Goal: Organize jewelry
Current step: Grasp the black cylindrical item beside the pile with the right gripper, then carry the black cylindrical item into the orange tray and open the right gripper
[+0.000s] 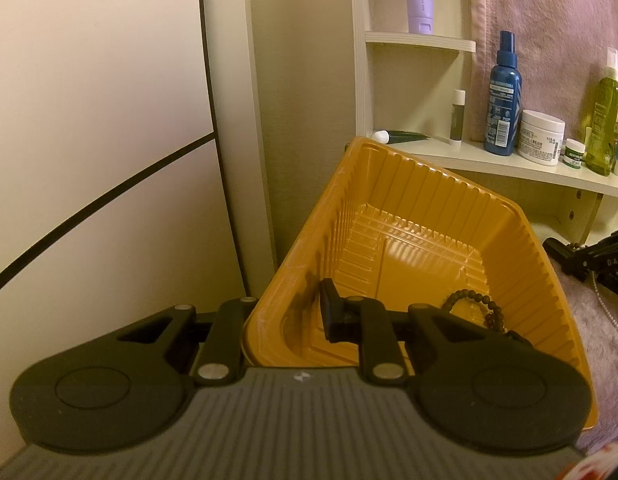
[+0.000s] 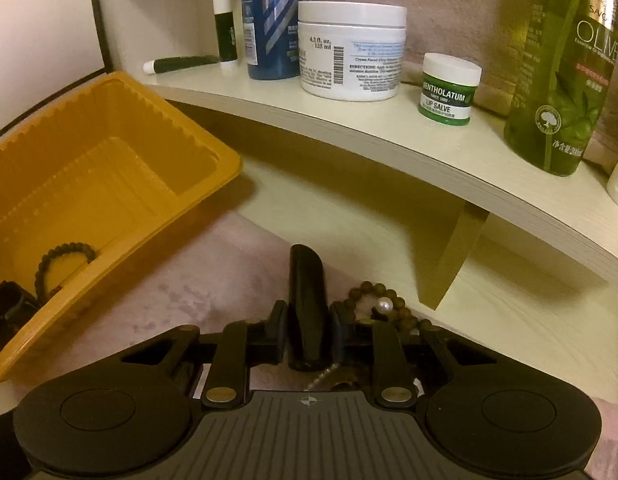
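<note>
Left tongs [image 1: 285, 312]: you are clamping the near wall of the yellow tray [image 1: 549, 280], one finger inside, one outside; a dark bead bracelet [image 1: 475, 306] is lying in it.
Right tongs [image 2: 309, 332]: you are gripping a black tube-shaped piece [image 2: 307, 280], its long axis pointing straight ahead.
Next piece: the brown bead bracelet [image 2: 383, 300] with a pearl [image 2: 384, 305] is lying on the pink cloth [image 2: 213, 280], just right of these tongs.
Key relation: the tray is sitting to your right tongs' left, so the load is likely going leftward.
</note>
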The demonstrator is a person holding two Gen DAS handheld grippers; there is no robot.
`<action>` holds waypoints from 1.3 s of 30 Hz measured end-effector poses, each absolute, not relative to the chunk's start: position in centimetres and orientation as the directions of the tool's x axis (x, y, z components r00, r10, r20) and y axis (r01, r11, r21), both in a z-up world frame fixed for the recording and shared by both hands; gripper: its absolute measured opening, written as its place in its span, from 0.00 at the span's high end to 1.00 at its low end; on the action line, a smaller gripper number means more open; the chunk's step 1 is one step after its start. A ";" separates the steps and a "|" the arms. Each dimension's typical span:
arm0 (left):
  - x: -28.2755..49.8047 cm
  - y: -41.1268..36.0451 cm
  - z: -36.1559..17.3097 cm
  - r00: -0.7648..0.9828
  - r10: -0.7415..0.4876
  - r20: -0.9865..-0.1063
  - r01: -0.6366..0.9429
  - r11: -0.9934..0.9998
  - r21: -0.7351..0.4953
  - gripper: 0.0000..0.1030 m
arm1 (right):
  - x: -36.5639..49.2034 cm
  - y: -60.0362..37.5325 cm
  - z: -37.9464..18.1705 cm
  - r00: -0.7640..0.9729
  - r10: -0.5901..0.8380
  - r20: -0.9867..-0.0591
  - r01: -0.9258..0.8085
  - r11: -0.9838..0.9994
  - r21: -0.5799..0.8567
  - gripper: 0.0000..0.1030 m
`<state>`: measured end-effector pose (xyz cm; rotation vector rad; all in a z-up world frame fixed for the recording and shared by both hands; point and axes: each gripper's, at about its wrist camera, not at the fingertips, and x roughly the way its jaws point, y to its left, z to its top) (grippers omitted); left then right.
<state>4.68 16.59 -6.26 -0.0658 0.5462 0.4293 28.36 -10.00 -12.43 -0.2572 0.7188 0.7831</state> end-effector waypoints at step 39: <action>4.5 16.6 -6.2 0.761 0.375 -0.529 -0.405 0.912 0.064 0.82 | 20.3 -4.9 -7.5 0.407 0.759 -0.508 -0.749 0.595 0.290 0.58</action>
